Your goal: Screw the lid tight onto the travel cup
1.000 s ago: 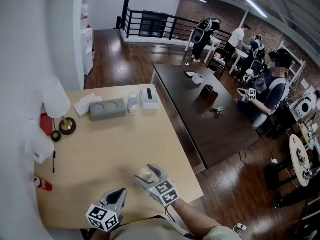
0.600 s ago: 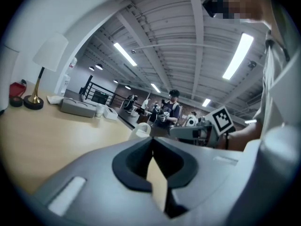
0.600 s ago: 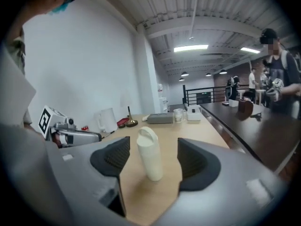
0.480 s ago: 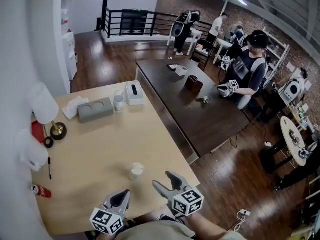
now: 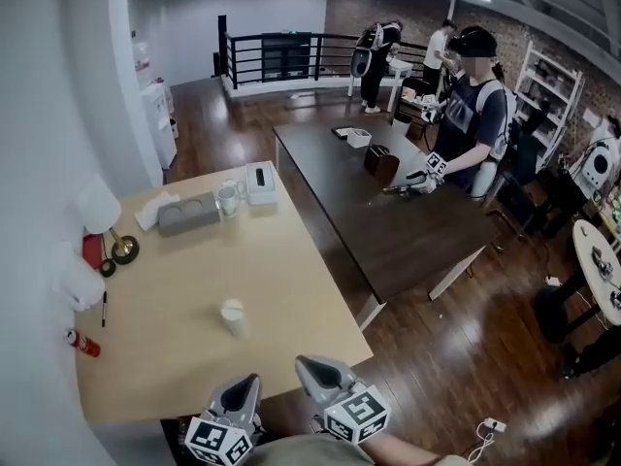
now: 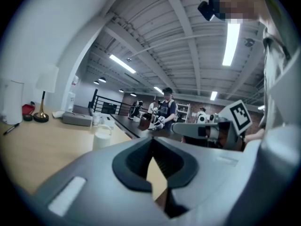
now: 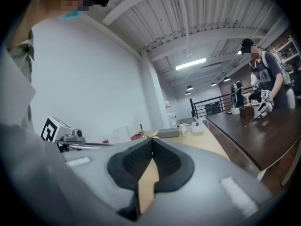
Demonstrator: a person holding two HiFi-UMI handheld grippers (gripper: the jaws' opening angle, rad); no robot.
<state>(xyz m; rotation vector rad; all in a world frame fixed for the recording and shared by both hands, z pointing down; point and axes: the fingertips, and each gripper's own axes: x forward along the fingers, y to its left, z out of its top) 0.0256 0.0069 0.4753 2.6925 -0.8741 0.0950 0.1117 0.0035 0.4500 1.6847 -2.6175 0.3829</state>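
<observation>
While parked off near edge of pale wooden bench (image 5: 175,377), note left tongs (image 5: 247,384) shut, empty; right tongs (image 5: 304,365) just snapped closed, empty. Find small white travel cup (image 5: 233,316) upright mid-bench, well apart, bare bench around.

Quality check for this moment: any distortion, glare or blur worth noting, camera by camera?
Head view: strong fisheye bending of straight lines, even indoor light, travel cup a little soft. Left gripper view: black round vignette, ceiling light strip blown out, its own fingers close and soft. Right gripper view: same vignette, white wall bright but not glaring, distant room fairly sharp.
</observation>
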